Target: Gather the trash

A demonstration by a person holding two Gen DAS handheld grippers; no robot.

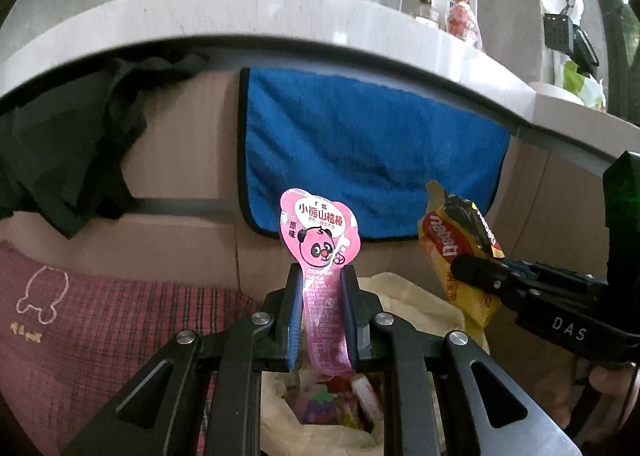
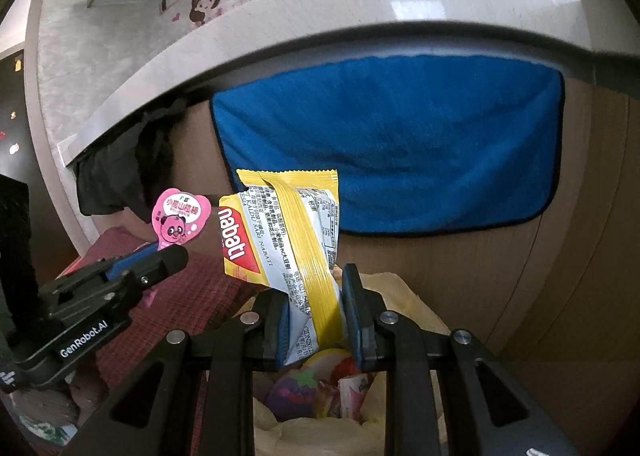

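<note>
My left gripper [image 1: 322, 296] is shut on a pink panda candy wrapper [image 1: 320, 240], which stands upright between the blue pads. My right gripper [image 2: 316, 308] is shut on a yellow Nabati snack wrapper [image 2: 288, 232]. Both wrappers hang above an open pale yellow trash bag [image 1: 416, 304] that holds several colourful wrappers [image 2: 312, 388]. In the left wrist view the right gripper [image 1: 476, 276] shows at the right with the yellow wrapper [image 1: 448, 252]. In the right wrist view the left gripper [image 2: 160, 256] shows at the left with the pink wrapper [image 2: 178, 222].
A blue towel [image 1: 368, 152] hangs on a wooden cabinet front under a pale stone counter edge [image 1: 240, 12]. Dark cloth [image 1: 68, 148] hangs at the left. A red plaid cushion [image 1: 100, 320] lies to the left of the bag. Bottles [image 1: 460, 16] stand on the counter.
</note>
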